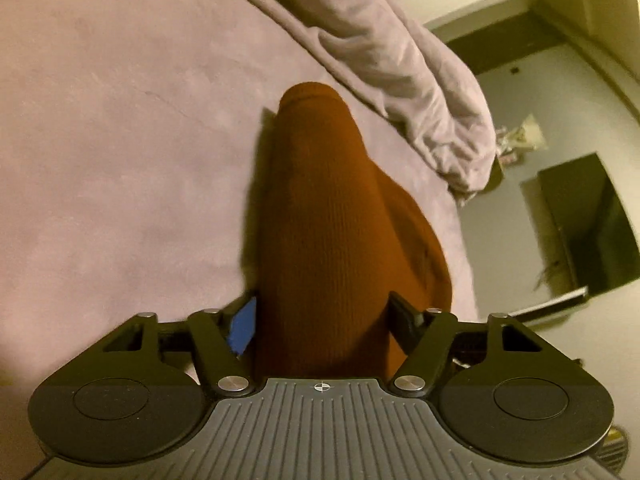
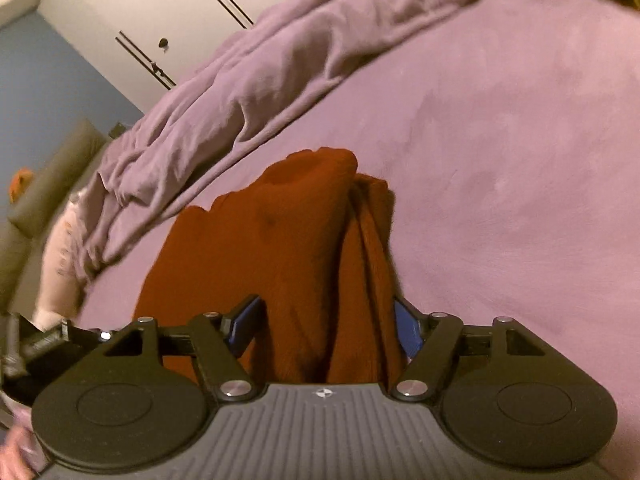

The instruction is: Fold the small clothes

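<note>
Both the left tool (image 1: 322,320) and right tool (image 2: 326,324) clamp the rust-brown ribbed garment (image 1: 320,216) above the mauve bed (image 1: 120,140)

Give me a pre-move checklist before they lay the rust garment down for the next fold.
1. Left gripper holds the rust garment: ok, cloth fills the gap between its fingers.
2. Right gripper holds the same garment: ok, bunched cloth sits between its blue-padded fingers.
3. Garment hangs flat, no twist: not ok, the right wrist view shows deep vertical folds on its right side.
4. Landing area on the purple bed cover: ok, smooth and bare beside the garment.
5. Clearance from the rumpled blanket: cannot tell, it lies close behind the garment.
6. Lower hem free of the bed: cannot tell, blurred.
</note>
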`<state>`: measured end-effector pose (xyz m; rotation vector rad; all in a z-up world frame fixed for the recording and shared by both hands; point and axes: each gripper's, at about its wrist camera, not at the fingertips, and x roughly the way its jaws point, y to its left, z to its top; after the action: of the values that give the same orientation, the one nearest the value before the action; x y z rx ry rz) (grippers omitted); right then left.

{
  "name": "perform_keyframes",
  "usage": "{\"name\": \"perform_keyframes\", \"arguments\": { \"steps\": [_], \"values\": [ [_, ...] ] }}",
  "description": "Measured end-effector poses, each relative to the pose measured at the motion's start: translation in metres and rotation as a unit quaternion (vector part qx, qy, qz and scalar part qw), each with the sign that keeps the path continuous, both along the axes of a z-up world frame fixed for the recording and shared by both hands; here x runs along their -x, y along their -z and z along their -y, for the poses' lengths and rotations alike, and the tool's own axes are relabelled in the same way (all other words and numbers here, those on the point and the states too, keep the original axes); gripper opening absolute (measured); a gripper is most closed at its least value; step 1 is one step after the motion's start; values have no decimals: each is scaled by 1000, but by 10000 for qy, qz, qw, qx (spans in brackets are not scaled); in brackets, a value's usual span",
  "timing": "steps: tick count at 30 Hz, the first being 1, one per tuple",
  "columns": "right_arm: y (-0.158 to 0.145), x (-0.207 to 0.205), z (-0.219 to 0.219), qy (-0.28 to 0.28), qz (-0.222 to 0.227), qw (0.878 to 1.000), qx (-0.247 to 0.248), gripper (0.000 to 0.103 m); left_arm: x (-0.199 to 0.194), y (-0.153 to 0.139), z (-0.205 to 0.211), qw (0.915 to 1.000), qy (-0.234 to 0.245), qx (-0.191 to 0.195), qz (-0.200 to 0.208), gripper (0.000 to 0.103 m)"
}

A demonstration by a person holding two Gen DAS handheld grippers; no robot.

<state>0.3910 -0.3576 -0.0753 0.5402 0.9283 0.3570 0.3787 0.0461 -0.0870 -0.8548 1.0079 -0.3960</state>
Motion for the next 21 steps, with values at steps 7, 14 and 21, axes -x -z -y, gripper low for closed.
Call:
{"name": "perform_keyframes", "arguments": {
  "steps": [7,14,21],
  "values": [
    [20,-26,1,-26,-286,9979,-575,45,-16,2,10,9997,20,-199,132,58],
    [5,-22,-21,31,-145,9980,-607,34,5,-26,1,9977,74,-360,562,50],
    [-11,-2,-88,-839,4,9921,-934,33,63,-63,-53,9903,-320,-1102,780,51]
  ]
}}
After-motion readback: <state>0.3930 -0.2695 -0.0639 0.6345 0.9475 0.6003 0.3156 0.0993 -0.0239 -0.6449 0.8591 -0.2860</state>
